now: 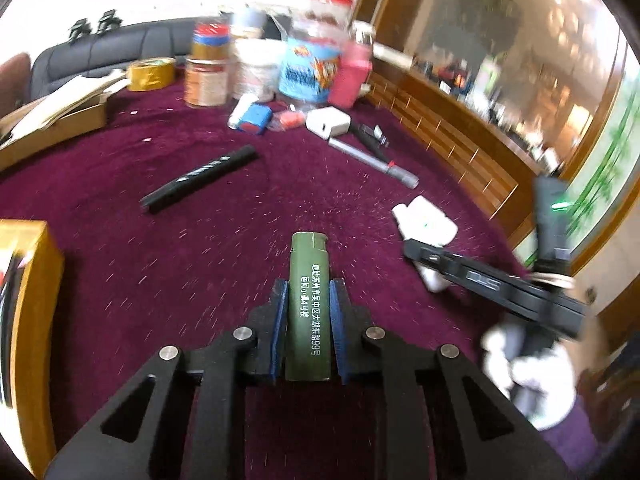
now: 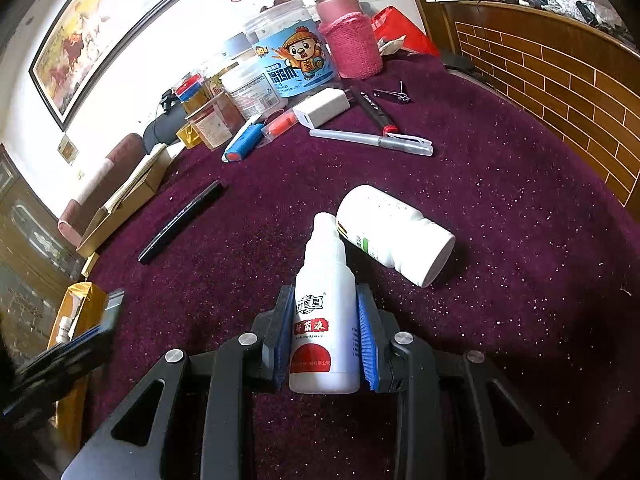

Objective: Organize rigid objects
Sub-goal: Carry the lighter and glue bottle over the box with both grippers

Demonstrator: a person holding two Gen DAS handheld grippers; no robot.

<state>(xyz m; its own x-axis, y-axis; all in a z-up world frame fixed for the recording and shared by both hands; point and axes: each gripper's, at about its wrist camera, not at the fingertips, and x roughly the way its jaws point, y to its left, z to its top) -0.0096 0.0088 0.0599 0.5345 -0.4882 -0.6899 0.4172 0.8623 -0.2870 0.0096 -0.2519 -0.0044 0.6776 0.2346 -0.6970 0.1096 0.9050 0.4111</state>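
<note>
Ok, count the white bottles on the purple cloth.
2: a small spray bottle held in the right hand-held gripper, and a larger bottle lying just beyond it. Others may hide among the jars.

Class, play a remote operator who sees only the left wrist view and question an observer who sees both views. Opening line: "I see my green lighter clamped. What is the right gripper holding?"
Observer: The right gripper is shut on a small white spray bottle with a red label.
Operator: What is the blurred white thing beyond it?
Observer: A white pill bottle lying on its side, just past the spray bottle's tip.
Operator: Anything near the white charger block I can't make out?
Observer: Nail clippers lie on the purple cloth, right of the charger.
</note>
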